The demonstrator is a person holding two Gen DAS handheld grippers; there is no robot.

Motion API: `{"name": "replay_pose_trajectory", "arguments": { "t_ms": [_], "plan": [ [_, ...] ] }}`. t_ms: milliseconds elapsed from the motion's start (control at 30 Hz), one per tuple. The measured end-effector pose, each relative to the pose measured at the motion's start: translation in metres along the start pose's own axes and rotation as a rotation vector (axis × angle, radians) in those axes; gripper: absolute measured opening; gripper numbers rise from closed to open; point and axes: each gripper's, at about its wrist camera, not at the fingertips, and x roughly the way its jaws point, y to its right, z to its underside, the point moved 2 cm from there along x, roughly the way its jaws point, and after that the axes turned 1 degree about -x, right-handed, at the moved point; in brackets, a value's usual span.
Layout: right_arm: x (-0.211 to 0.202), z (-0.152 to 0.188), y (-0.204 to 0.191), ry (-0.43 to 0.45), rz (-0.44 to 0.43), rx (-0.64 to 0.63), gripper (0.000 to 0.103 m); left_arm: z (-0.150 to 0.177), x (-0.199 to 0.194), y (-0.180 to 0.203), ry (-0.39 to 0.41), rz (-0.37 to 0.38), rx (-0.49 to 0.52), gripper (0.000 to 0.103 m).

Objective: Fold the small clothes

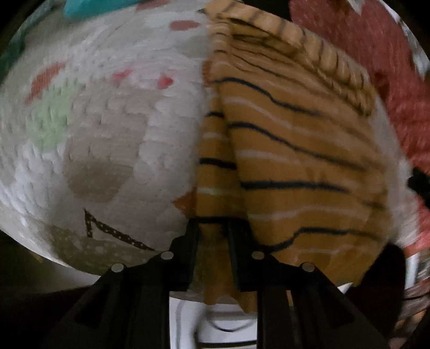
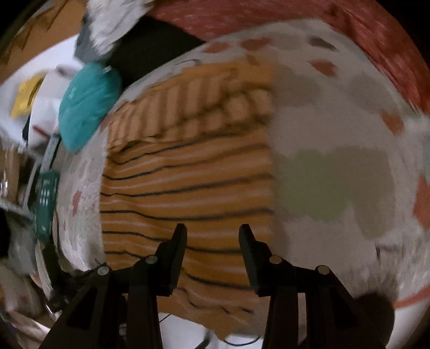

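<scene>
An orange garment with thin black and white stripes (image 1: 295, 150) lies on a patterned white blanket (image 1: 113, 128); its ribbed waistband (image 1: 330, 61) is at the far end. My left gripper (image 1: 212, 222) is shut on a fold of the orange striped garment at its near left edge. In the right wrist view the garment (image 2: 188, 188) lies flat with the waistband (image 2: 204, 104) far. My right gripper (image 2: 212, 228) is open and empty, hovering over the garment's near part.
A red knitted cloth (image 1: 376, 53) lies at the far right, and shows along the top in the right wrist view (image 2: 268, 16). A teal cloth (image 2: 88, 104), a black item (image 2: 150, 48) and clutter sit far left. The blanket's near edge (image 1: 67, 263) drops off.
</scene>
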Motion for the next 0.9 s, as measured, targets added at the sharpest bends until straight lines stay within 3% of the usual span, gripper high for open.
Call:
{"name": "replay_pose_trajectory", "arguments": {
  "t_ms": [67,133,233,300,367,567,667,833,900],
  "plan": [
    [-0.001,0.011,0.014,0.005,0.001,0.036,0.044,0.002,-0.003,0.010,0.015,-0.032,0.036,0.007],
    [-0.002,0.019,0.024,0.014,0.017,0.046,0.044,0.003,-0.010,0.006,0.032,-0.038,0.013,0.006],
    [-0.004,0.028,0.032,0.026,0.019,0.053,0.044,0.002,-0.028,-0.032,0.078,-0.021,-0.160,0.005],
    [-0.004,0.034,0.037,0.028,0.013,0.058,0.048,0.005,-0.036,-0.068,0.105,0.059,-0.330,0.005],
    [0.001,0.039,0.039,0.024,0.010,0.061,0.052,0.010,-0.034,-0.089,0.097,0.103,-0.414,0.003],
    [0.025,0.059,0.023,-0.021,-0.033,0.051,0.057,0.015,-0.033,-0.059,0.115,0.044,-0.286,0.003],
    [0.042,0.074,0.006,-0.057,-0.034,0.007,0.062,0.008,-0.026,-0.054,0.104,0.026,-0.268,0.003],
    [0.061,0.103,-0.025,-0.027,0.061,-0.124,0.071,0.004,-0.013,-0.054,0.068,0.001,-0.266,0.004],
    [0.067,0.110,-0.038,-0.045,0.108,-0.212,0.068,0.002,-0.006,-0.052,0.046,-0.011,-0.257,0.004]
  ]
}}
